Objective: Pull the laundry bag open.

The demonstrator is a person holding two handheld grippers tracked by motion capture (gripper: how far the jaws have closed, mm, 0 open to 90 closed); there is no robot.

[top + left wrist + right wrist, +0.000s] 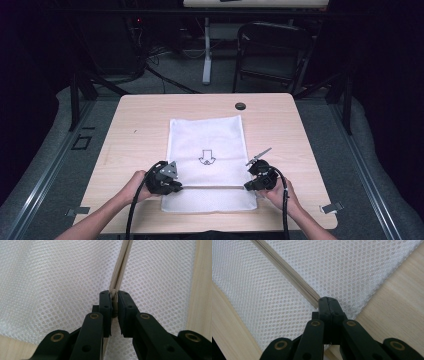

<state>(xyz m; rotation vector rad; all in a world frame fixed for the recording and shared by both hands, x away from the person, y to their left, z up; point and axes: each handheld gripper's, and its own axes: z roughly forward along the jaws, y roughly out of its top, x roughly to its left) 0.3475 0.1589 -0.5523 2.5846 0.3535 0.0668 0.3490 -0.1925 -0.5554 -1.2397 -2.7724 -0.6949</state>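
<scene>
Lighting: my table [150, 115] bright from overhead, surroundings near black. Close views sharp, evenly lit; my jaws cast faint shadows.

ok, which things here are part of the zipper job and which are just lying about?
In the job:
- white mesh bag
- its beige zipper
- left gripper, shut on the zipper slider
- right gripper, shut at the zipper's end

Lying about:
- table's dark grommet
- folding chair behind the table

- My left gripper [172, 186]: black body, grey three-cornered plate on top.
- My right gripper [248, 187]: black, thick cable trailing.
- Jaw links carry brass-ringed pivots (matte black throughout).
- My forearms are unsleeved.
</scene>
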